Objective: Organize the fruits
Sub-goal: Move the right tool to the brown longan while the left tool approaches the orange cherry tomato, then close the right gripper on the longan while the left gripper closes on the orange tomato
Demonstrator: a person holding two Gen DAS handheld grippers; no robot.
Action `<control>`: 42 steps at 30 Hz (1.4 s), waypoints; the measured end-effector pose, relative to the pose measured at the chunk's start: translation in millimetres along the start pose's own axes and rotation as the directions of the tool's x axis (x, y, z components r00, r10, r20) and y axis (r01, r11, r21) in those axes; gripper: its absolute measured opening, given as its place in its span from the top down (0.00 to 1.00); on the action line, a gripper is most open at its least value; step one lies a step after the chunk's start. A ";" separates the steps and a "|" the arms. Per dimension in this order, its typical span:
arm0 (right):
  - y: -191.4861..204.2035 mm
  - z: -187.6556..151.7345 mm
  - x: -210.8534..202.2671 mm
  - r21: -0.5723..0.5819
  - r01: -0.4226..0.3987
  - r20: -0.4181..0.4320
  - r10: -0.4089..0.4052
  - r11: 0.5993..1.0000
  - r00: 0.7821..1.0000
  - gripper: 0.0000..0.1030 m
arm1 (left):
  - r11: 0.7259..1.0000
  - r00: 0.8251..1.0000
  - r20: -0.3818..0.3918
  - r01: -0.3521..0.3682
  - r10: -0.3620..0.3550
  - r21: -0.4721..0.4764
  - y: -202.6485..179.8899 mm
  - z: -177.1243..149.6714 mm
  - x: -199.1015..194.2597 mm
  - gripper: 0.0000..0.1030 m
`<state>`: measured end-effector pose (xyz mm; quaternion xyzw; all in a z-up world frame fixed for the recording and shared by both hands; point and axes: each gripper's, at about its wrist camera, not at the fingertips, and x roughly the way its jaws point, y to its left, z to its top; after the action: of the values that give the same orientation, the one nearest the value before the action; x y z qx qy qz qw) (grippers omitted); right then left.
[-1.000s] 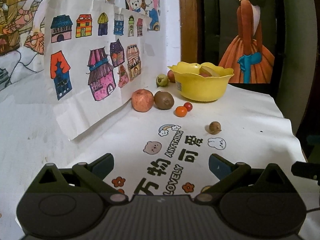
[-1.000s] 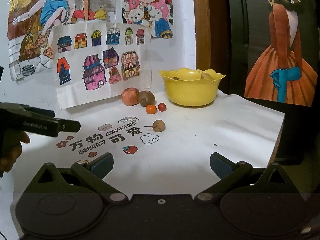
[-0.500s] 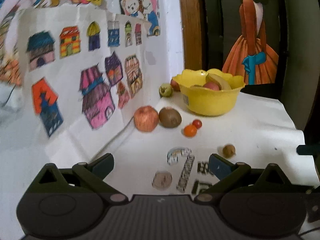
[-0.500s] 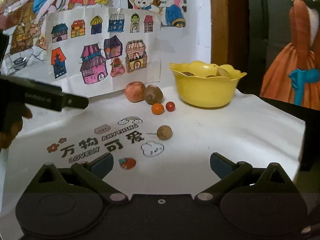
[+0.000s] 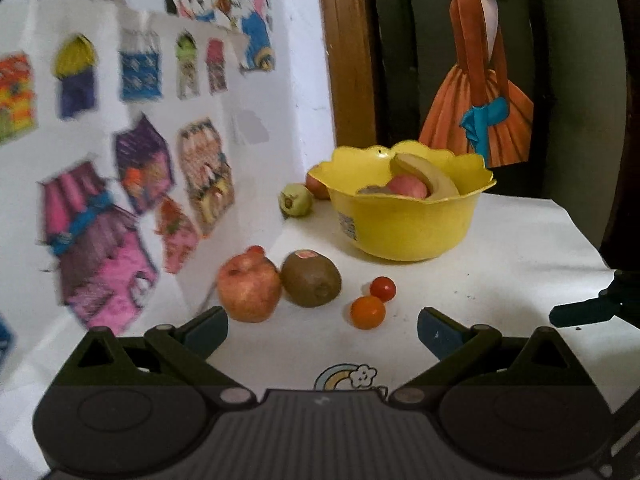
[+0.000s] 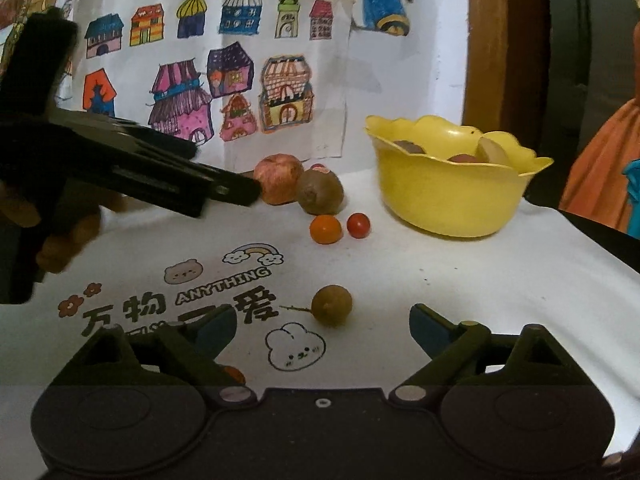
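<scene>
A yellow bowl (image 5: 404,216) (image 6: 448,192) holds a banana (image 5: 428,178) and an apple (image 5: 406,188). On the white cloth in front of it lie a reddish apple (image 5: 248,288) (image 6: 278,178), a kiwi (image 5: 312,282) (image 6: 320,192), an orange cherry tomato (image 5: 368,312) (image 6: 326,229) and a red one (image 5: 383,288) (image 6: 358,225). My left gripper (image 5: 322,328) stands open just short of the apple and kiwi. My right gripper (image 6: 322,328) is open too, with a small brown longan (image 6: 332,305) close ahead between its fingers.
A green fruit (image 5: 296,200) and a red one (image 5: 316,186) sit behind the bowl against the wall. Paper drawings (image 6: 224,80) lean on the wall at left. The left gripper's body and the hand holding it (image 6: 68,236) fill the right view's left side. The table's right edge (image 5: 580,236) drops off.
Both grippers have moved forward toward the fruit. The left one has closed in on the apple and kiwi; the right one has come up to the longan.
</scene>
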<state>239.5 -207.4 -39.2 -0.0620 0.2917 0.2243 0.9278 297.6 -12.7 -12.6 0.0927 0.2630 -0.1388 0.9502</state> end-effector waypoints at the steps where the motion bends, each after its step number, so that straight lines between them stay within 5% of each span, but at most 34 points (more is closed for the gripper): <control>1: -1.7 0.6 3.8 -0.003 -0.006 -0.003 0.006 1.000 1.000 0.13 | 1.000 1.000 -0.007 0.009 -0.009 0.000 -0.1 -0.6 7.6 0.00; 16: -10.5 1.5 38.0 -0.017 -0.065 -0.065 0.063 0.998 0.996 0.39 | 0.995 0.994 -0.054 0.097 -0.097 -0.007 -6.7 -3.8 75.5 0.02; 25: -11.6 1.8 43.8 -0.024 -0.062 -0.074 0.060 0.998 0.995 0.46 | 0.993 0.991 -0.072 0.115 -0.116 -0.020 -8.2 -0.5 92.4 0.13; 42: -11.8 1.0 42.7 -0.019 -0.051 -0.056 0.050 0.999 0.997 0.70 | 0.992 0.987 -0.104 0.117 -0.122 -0.051 -6.6 -5.3 99.8 0.50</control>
<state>276.5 -201.5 -62.9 -0.0702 0.3164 0.2486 0.9128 375.2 -39.1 -70.2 0.0630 0.3216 -0.1845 0.9266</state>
